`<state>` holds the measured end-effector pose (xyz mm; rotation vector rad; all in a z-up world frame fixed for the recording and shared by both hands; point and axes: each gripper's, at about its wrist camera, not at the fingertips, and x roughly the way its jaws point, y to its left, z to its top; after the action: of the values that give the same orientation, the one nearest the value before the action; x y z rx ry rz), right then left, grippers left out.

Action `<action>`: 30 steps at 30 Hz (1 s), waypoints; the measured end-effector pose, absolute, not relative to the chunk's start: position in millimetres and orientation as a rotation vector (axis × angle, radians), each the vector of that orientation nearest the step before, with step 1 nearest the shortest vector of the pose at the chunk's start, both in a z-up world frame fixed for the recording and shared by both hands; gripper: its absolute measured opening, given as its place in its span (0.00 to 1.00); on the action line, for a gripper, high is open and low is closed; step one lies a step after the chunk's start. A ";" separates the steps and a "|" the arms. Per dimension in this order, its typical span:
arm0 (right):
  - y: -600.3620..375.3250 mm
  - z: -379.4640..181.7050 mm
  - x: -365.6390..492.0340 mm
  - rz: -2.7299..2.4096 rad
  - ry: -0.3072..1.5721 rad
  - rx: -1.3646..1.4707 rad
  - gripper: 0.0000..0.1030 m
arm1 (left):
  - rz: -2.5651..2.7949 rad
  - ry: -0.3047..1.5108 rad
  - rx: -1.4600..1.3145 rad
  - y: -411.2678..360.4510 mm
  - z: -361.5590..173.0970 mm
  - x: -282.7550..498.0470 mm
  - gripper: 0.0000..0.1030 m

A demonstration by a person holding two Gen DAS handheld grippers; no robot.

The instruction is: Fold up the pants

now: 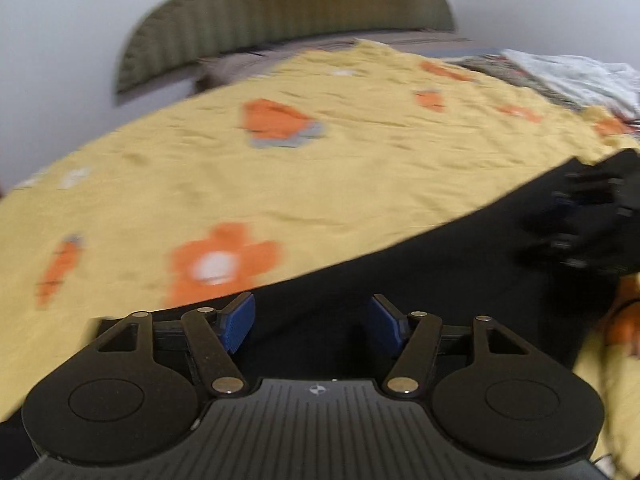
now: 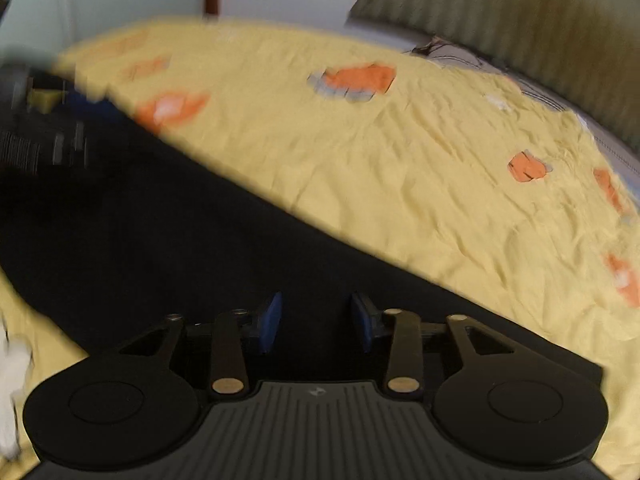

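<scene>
We hold the left gripper (image 1: 312, 322) and right gripper (image 2: 316, 322) spread, empty, above the black pants (image 1: 400, 280) on the yellow bedspread (image 1: 320, 160).

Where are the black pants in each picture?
Left wrist view: the black pants cross the lower right, running under the left tongs.
Right wrist view: the black pants fill the lower left, running under the right tongs.
Shared landmark: the yellow bedspread with orange flowers, under the pants in both.

A yellow bedspread (image 1: 320, 168) with orange flowers meets an olive headboard (image 1: 280, 12).
</scene>
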<state>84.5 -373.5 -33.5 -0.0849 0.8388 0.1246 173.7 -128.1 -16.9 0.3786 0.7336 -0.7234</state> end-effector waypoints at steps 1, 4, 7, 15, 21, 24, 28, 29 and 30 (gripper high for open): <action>-377.5 -34.7 92.6 0.122 0.823 -0.051 0.42 | -0.735 0.747 0.387 -141.1 -21.6 175.5 0.65; -380.7 -36.3 111.2 0.079 0.785 -0.031 0.57 | -0.687 0.760 0.420 -166.3 -35.3 176.8 0.63; -381.6 -24.3 96.4 0.027 0.752 -0.074 0.57 | -0.744 0.727 0.422 -166.2 -30.2 160.3 0.65; -393.7 -41.2 31.1 0.019 0.768 -0.203 0.82 | -0.958 0.663 0.556 -211.5 -37.4 97.4 0.69; -421.5 -14.6 -13.4 -0.265 0.640 -0.167 0.82 | -0.958 0.603 0.599 -226.4 -39.1 80.8 0.70; -427.6 -17.0 -34.4 -0.091 0.663 0.022 0.82 | -0.975 0.593 0.619 -236.4 -39.8 77.9 0.70; -446.5 -47.0 -15.8 -0.056 0.738 0.103 0.83 | -0.970 0.589 0.670 -258.4 -42.2 74.9 0.69; -457.2 -49.1 -11.2 -0.055 0.710 0.143 0.84 | -0.987 0.581 0.668 -261.2 -39.3 72.6 0.70; -468.8 -47.6 -6.7 -0.061 0.698 0.192 0.83 | -1.003 0.575 0.674 -264.1 -37.9 70.4 0.71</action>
<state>-6.7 -468.8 -47.6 0.1919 0.6978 -0.0605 70.4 -264.1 -37.9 0.6742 0.5754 -1.0026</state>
